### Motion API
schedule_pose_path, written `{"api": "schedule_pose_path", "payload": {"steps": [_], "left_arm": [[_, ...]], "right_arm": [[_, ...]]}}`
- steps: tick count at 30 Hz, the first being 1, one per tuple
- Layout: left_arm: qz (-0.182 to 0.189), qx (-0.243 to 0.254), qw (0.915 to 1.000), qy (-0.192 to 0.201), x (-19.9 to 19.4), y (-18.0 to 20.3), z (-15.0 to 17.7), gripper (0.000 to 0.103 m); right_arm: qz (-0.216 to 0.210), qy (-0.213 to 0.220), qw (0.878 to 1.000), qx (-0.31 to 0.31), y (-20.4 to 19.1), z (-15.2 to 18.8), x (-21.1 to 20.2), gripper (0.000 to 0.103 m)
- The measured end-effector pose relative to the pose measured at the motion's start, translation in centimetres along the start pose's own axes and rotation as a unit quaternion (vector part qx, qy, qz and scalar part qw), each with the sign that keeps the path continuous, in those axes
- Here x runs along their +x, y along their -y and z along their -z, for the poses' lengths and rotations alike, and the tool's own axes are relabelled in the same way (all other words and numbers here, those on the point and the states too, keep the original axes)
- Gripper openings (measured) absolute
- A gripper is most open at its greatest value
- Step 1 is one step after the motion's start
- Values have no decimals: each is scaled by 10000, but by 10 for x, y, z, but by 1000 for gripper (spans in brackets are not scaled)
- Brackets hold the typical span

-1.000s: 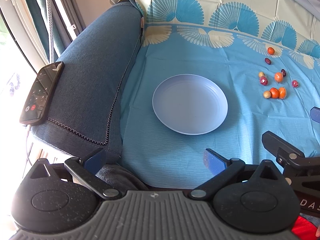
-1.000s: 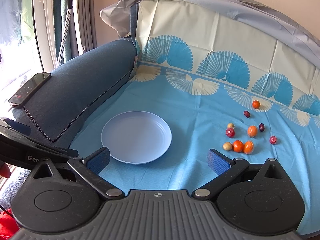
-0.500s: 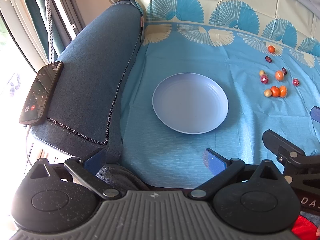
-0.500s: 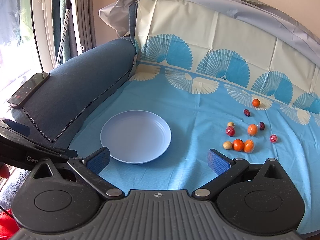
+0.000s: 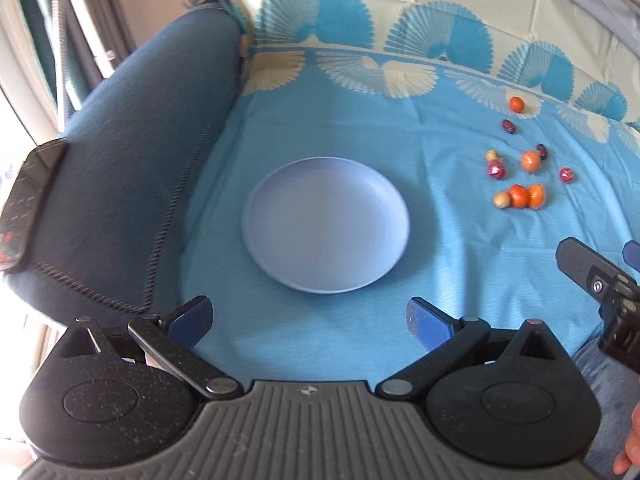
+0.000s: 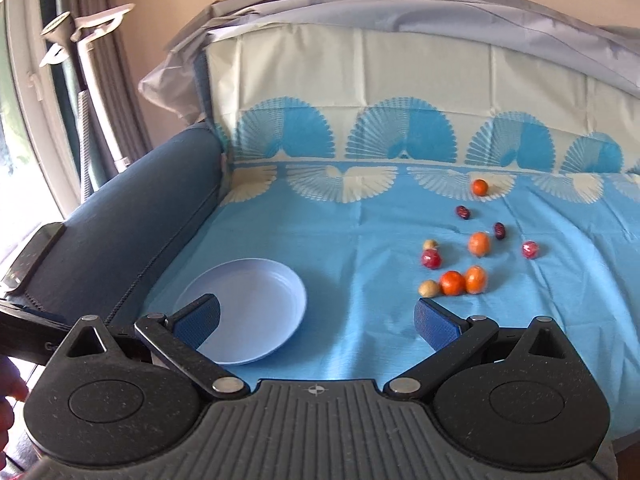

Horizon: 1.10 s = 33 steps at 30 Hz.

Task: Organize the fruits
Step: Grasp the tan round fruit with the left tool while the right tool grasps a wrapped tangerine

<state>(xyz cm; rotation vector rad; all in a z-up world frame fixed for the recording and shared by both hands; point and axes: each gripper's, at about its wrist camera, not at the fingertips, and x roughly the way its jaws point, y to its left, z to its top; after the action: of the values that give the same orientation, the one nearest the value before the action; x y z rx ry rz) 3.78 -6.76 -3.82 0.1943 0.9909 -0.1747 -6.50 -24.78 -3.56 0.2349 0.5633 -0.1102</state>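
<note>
Blue armrest beside plate

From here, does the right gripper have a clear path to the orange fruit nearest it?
Probably yes. The right gripper is open and empty, and only bare blue cloth lies between its fingers and the nearest orange fruit; the plate sits off to the side.

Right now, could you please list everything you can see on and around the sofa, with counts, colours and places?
Plate: one, pale blue, empty, on the cloth.
Fruits: ten small ones, orange, red, dark and tan, loose on the cloth to the right of the plate.
Cloth: one, blue with a fan pattern, over the sofa.
Armrest: one, dark blue, at left.
Phone: one, black, on the armrest.
Left gripper: open, empty.
Right gripper: open, empty.
</note>
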Motion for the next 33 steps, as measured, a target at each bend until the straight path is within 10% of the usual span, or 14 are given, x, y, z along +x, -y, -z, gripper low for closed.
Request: {"api": "schedule_pose_path", "payload": {"steps": [13,29,33], "left_arm": [[358,1070,9935,-136,123,141,-48,103],[1116,2709,9561,69,245,235,-102,102],[1685,2930,9407,285,245,239,-104,86]], "right_arm": [[1948,-380,9801,93,144,13,150,102],[1443,-609,9871,-320,192,16,255,102],[1253,-444,9906,-311,198,11,259,102]]}}
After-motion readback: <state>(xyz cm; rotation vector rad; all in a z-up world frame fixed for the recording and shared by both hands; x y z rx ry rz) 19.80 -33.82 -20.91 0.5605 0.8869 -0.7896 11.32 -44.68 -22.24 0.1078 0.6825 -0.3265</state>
